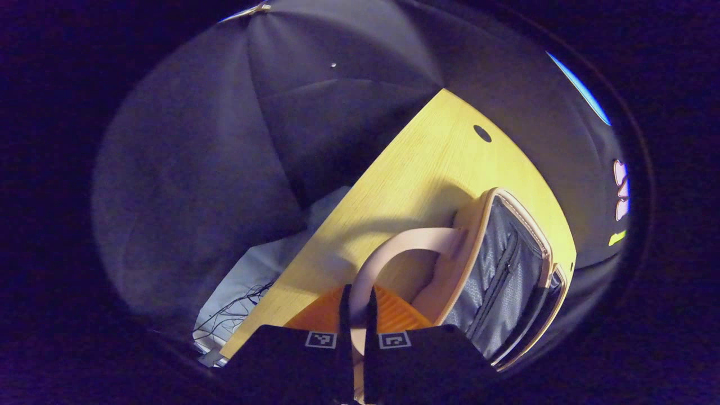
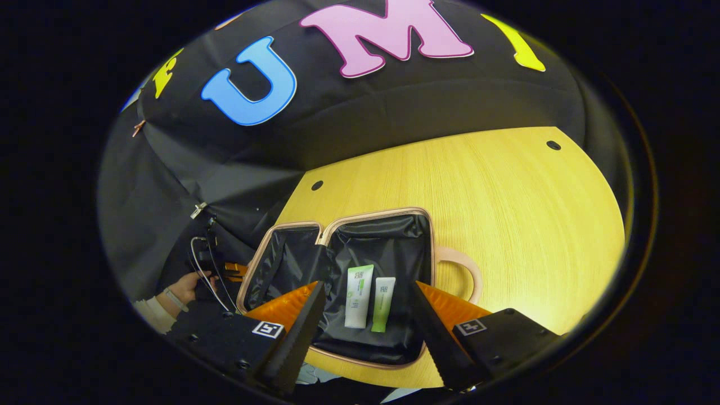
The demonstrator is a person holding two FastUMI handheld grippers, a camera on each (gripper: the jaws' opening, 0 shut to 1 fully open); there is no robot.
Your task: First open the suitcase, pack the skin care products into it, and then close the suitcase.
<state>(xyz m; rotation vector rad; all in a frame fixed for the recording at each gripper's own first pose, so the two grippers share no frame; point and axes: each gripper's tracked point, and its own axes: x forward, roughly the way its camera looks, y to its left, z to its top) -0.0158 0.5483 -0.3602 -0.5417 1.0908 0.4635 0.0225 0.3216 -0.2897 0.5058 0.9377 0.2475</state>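
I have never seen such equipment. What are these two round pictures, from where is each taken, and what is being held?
A person holds a two-finger tool, a gripper, in each hand. Each carries a camera looking forward along its own fingers.

The left gripper view: the left gripper has its fingers closed on the pink handle of the suitcase, which lies open on a wooden table.

The right gripper view: the right gripper is open and holds nothing. Past its fingers, the open suitcase has two tubes of skin care, a white tube and a green tube, lying side by side on the dark lining. At the far left, a hand appears beside some cables.
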